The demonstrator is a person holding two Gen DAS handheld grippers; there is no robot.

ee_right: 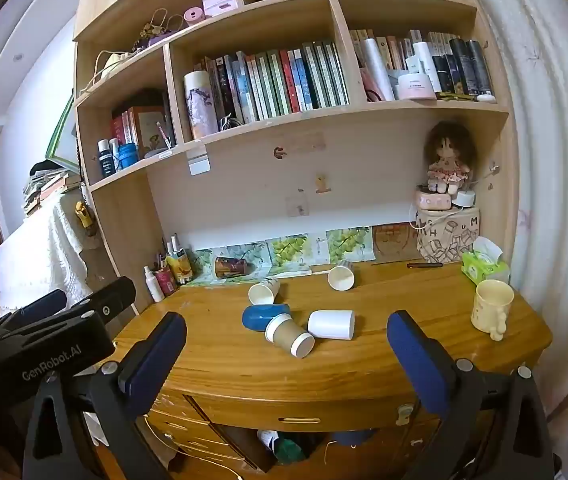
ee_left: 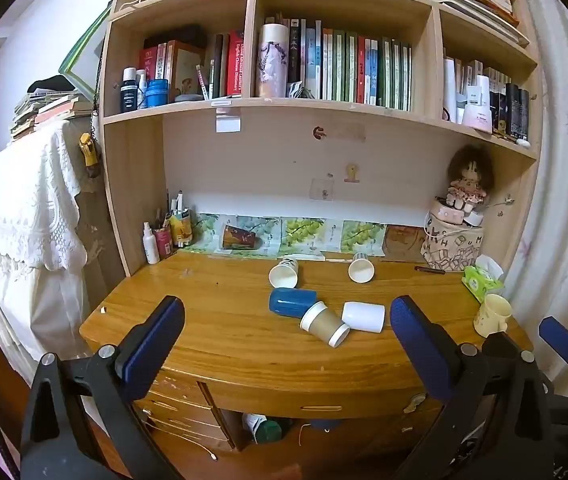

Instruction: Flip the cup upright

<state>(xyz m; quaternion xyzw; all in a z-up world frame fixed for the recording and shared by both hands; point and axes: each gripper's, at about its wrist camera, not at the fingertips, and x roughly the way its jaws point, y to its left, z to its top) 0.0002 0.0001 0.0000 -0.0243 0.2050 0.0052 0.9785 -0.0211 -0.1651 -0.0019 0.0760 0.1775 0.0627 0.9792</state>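
- Far left, off the desk: white lace cloth (ee_left: 24, 216) draped over furniture; what it covers is hidden. Stacked books on top, titles unreadable.
- Left gripper (ee_left: 286, 320): held short of the desk's front edge, jaws spread wide, nothing between the blue pads. Its body also shows at the left edge of the right wrist view, fingers mostly cut off there.
- Desk (ee_left: 212, 320) back left: spray bottle (ee_left: 150, 244) and a pen pot, upright; labels too small to read.
- Dark patterned cup (ee_left: 240, 237): on its side against the back wall, on the leaf prints, mouth to the left.
- Paper cup (ee_left: 283, 273): on its side, mouth toward camera; printing on its wall not legible.
- Blue cup (ee_left: 290, 301): on its side mid-desk, just in front of the paper cup; its right end is partly covered by the brown sleeve cup (ee_left: 324, 323), which lies tilted on its side and touches it.
- White cup (ee_left: 364, 316): on its side, its left end behind the brown sleeve cup's base.
- Second paper cup (ee_left: 361, 269): on its side near the back, mouth toward camera.
- Cream mug (ee_right: 491, 307): upright at the right end of the desk; in the left wrist view partly hidden by the gripper frame.
- Tissue pack (ee_right: 484, 266) behind the mug, doll (ee_right: 447, 160) above on a box.
- Right gripper (ee_right: 286, 338): short of the desk edge, jaws wide apart, holding nothing.
- Under the desk: items in shadow, cannot identify.
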